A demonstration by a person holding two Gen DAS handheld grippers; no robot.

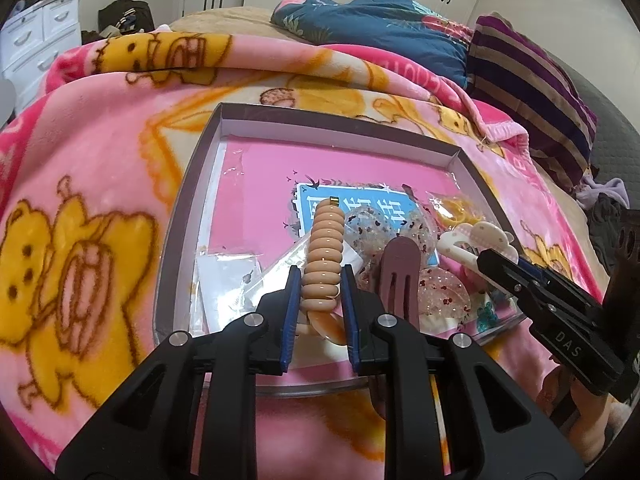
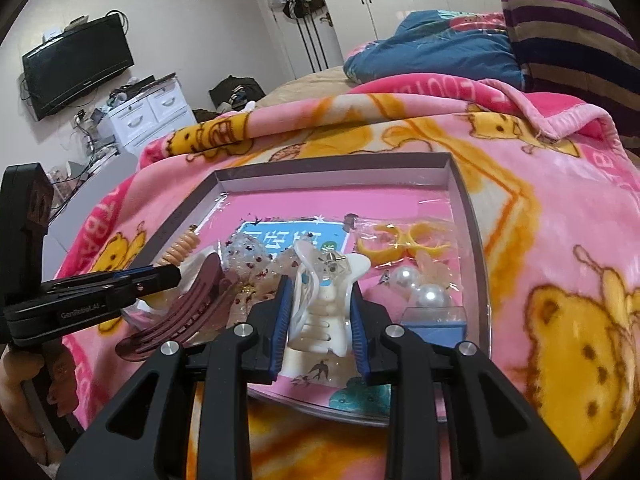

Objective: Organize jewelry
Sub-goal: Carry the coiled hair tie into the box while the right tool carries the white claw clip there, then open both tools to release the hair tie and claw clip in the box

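Left tongs (image 1: 320,280) up close, clenched on the coil (image 1: 323,256), a springy peach spiral standing over the box (image 1: 188,208) on the bed. Risk: that slick coil squirts out of the blue pads and drops onto the maroon clip (image 1: 400,280) or the bags. Over to the right view: right tongs (image 2: 320,300) clamped on the white claw clip (image 2: 324,312), above the box floor. Squeeze harder and the claw may spring open, twist free and scatter the pearls (image 2: 420,288) just beside it.
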